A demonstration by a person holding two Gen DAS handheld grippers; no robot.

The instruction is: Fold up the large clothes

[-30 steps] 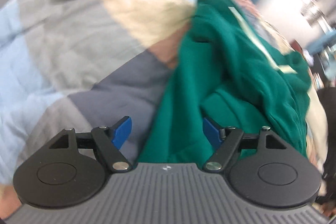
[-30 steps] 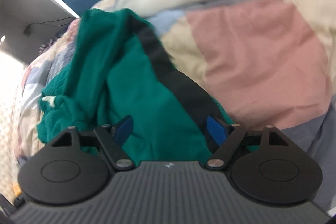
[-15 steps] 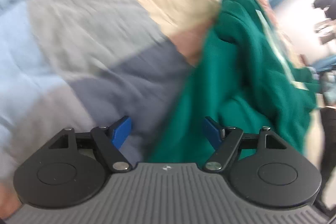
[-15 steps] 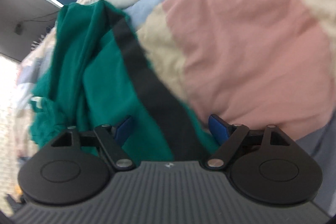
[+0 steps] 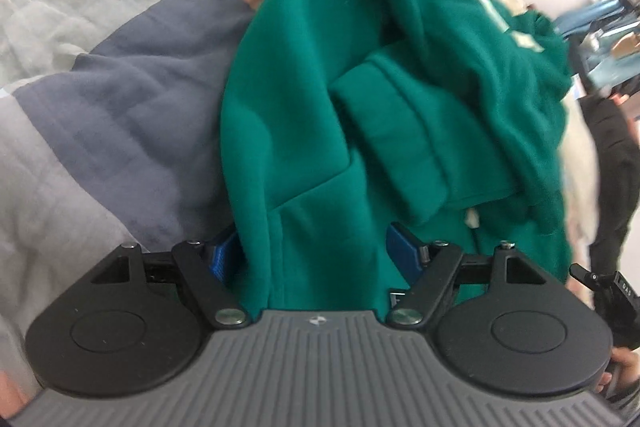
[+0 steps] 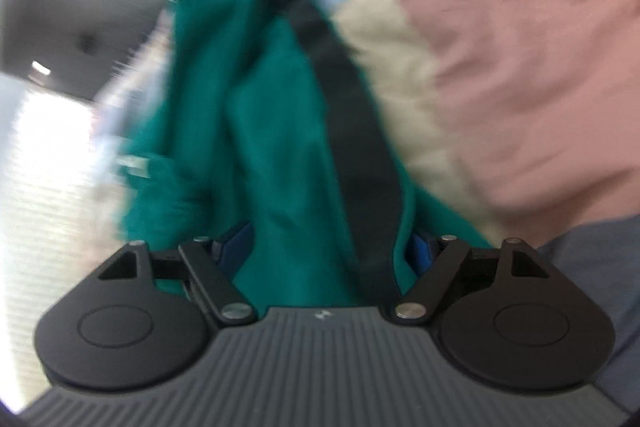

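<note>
Green garment (image 5: pixel 304 131), a bulky sweatshirt-type piece, lies bunched on a bed covered by a patchwork quilt (image 5: pixel 120 99); its long axis runs away from both cameras, from the near edge at the grippers up toward the far side of the bed. Left wrist view: a ribbed cuff or hem band (image 5: pixel 400 147) is folded across the middle of the heap, pointing down and to the right. Right wrist view, motion-blurred: a black stripe (image 6: pixel 352 131) runs lengthwise down the fabric and passes between the fingers. Left gripper (image 5: pixel 316 251): jaws spread wide, green cloth lying between the blue fingertips (image 5: pixel 404 247) and draped over the left one; no clamping seen. Right gripper (image 6: pixel 332 247): jaws likewise wide apart with cloth filling the gap, not pinched. Quilt panels in grey, slate blue, cream and pink (image 6: pixel 520 67) surround the garment. Person in dark clothing (image 5: pixel 612 155) stands at far right of the left view.
</note>
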